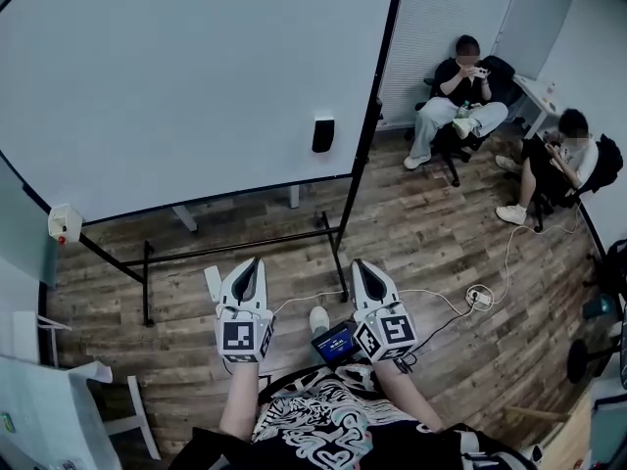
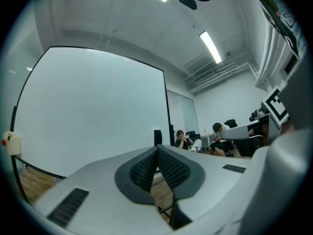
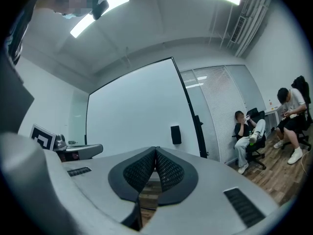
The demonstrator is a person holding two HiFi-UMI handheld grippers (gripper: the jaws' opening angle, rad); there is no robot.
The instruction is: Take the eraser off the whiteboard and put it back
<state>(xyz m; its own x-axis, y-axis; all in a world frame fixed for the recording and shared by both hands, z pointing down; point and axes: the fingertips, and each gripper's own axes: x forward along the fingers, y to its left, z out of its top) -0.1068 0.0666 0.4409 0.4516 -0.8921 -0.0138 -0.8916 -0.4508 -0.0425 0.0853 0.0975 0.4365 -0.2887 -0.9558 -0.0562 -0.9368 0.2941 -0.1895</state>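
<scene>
Eraser (image 1: 322,134), dark and upright, is clinging to the whiteboard (image 1: 176,76) near its right edge, just above the centre of the head view. Left gripper (image 1: 257,262) and right gripper (image 1: 357,262) are pointing toward the board from the lower centre, well apart from the eraser. Each gripper's jaws are pressing together with nothing between them. Two seated people (image 1: 460,96) are occupying chairs at the upper right, on the wooden floor (image 1: 421,233).

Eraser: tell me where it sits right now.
In the head view the eraser hangs on the whiteboard, low on its right side, close to the black frame post at that edge.
</scene>
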